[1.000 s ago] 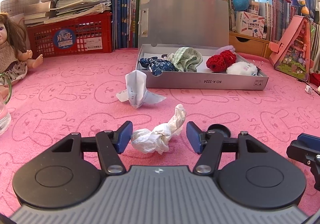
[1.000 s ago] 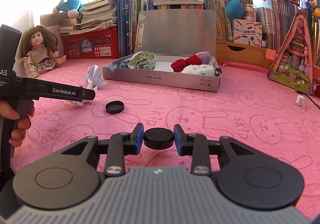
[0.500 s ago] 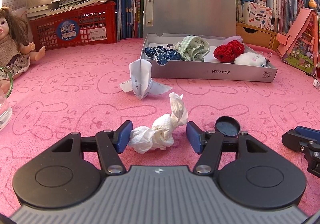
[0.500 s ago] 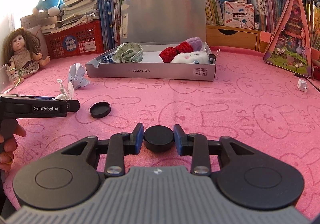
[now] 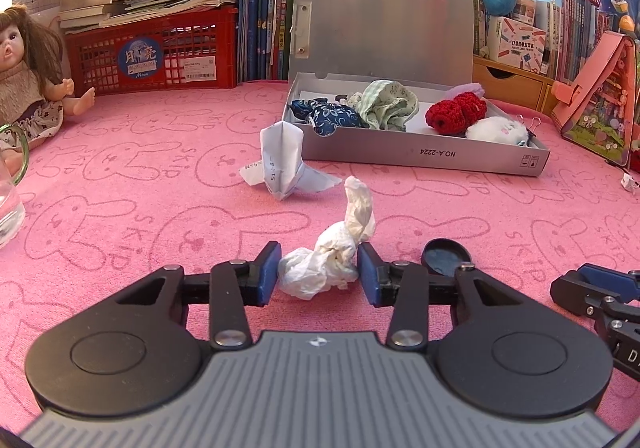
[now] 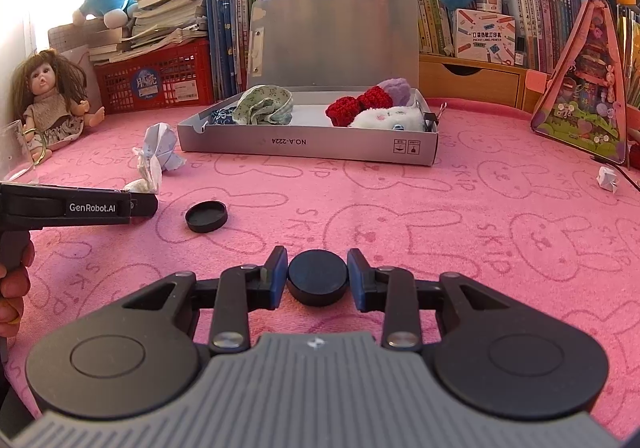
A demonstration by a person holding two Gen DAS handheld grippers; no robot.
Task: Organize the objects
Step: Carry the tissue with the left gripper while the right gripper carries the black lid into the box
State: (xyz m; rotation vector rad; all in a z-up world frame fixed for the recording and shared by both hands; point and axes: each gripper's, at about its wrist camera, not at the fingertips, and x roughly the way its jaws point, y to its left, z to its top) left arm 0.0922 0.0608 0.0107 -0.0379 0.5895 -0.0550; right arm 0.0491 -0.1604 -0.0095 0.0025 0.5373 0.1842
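Left gripper (image 5: 318, 266): jaws just closed in, now clamped on crumpled tissue (image 5: 326, 262) lying on pink mat (image 5: 120, 215) | Right gripper (image 6: 317, 278): clenched on black cap (image 6: 317, 276) | Grey box (image 6: 304, 145): lid raised, beyond both.

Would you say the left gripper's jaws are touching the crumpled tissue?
Touching: in the left wrist view both jaws of the left gripper, just closing, press the crumpled tissue.

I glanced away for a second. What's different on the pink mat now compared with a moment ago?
The left gripper has just been closing its jaws, which now press on the crumpled tissue between them. The right gripper stays shut on the black cap. The other cap, folded paper and grey box have not moved.
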